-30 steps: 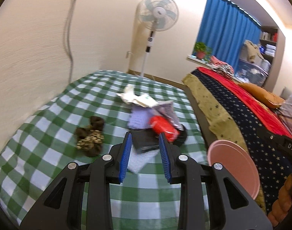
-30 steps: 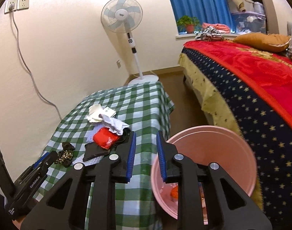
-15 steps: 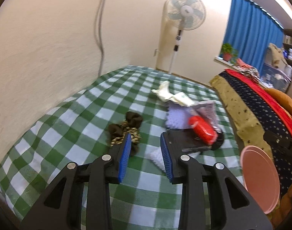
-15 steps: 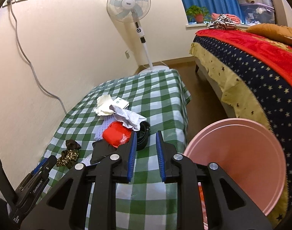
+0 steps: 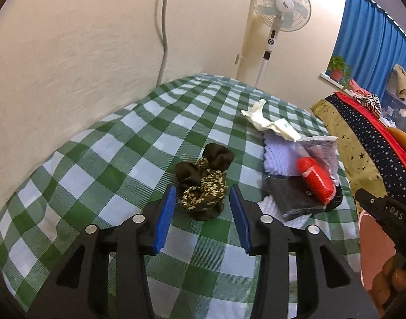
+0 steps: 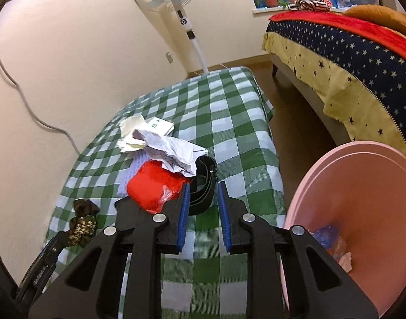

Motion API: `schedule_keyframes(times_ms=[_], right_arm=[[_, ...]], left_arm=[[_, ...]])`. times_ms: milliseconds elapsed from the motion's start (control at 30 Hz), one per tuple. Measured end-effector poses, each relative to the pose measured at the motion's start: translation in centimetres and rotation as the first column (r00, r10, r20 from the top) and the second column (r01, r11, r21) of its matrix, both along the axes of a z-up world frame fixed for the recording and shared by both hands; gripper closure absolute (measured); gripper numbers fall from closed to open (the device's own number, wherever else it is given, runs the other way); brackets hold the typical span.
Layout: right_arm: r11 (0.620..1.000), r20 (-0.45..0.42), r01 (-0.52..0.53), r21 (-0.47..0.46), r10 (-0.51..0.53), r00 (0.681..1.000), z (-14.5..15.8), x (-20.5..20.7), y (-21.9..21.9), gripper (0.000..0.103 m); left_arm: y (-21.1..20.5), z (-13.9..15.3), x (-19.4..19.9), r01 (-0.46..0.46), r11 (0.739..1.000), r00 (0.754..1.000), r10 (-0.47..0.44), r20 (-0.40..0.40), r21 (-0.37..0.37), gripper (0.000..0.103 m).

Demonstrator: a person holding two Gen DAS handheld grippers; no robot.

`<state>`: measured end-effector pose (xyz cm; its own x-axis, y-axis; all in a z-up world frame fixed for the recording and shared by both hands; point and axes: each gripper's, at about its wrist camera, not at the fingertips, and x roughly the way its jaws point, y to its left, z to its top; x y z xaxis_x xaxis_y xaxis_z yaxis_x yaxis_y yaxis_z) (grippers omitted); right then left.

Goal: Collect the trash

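A brown and camouflage cloth bundle (image 5: 204, 183) lies on the green checked table (image 5: 117, 143). My left gripper (image 5: 202, 199) is open, its blue pads either side of the bundle's near end. To the right lies a pile: red plastic bag (image 5: 315, 180), dark flat piece (image 5: 290, 194), crumpled white paper (image 5: 266, 122). In the right wrist view my right gripper (image 6: 201, 199) is open and empty over a black belt-like strap (image 6: 204, 183), beside the red bag (image 6: 152, 186). The cloth bundle (image 6: 82, 223) shows at lower left. A pink bin (image 6: 362, 212) holds some trash.
The table stands against a cream wall with a hanging cable (image 5: 163, 26). A standing fan (image 5: 280, 2) is behind the table. A bed with a starred cover (image 6: 349, 53) lies to the right, with bare floor (image 6: 290, 122) between.
My left gripper has swung left from the pile to the cloth bundle and its jaws have opened wider. My right gripper has moved forward over the table to the black strap.
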<state>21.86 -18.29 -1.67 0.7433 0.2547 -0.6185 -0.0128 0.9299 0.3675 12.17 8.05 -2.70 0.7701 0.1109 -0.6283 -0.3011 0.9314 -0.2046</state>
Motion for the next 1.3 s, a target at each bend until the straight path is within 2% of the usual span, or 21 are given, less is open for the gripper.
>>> schedule_keyframes(times_ms=[367, 700, 800, 967, 1300], right_arm=[[1.000, -0.064, 0.002, 0.004, -0.002, 0.998, -2.1, 2.5, 1.0, 0.079], [1.000, -0.066, -0.006, -0.007, 0.005, 0.998, -2.3, 2.8, 1.3, 0.082], [1.000, -0.076, -0.019, -0.014, 0.018, 0.997, -2.5, 2.9, 1.4, 0.089], [0.998, -0.063, -0.039, -0.040, 0.036, 0.997, -2.1, 2.5, 1.7, 0.097], [0.998, -0.028, -0.011, -0.058, 0.009, 1.000, -0.2, 0.0, 0.8, 0.098]], left_arm=[[0.6, -0.8, 1.0, 0.008, 1.000, 1.000, -0.008, -0.021, -0.012, 0.061], [1.3, -1.3, 1.2, 0.005, 0.998, 1.000, -0.007, -0.030, -0.055, 0.062], [1.2, -1.3, 1.3, 0.021, 0.998, 0.999, -0.023, -0.030, -0.060, 0.070], [1.4, -1.6, 1.4, 0.028, 0.996, 0.999, -0.031, -0.040, -0.085, 0.094], [0.9, -0.7, 0.6, 0.056, 0.996, 0.998, -0.056, -0.010, -0.068, 0.099]])
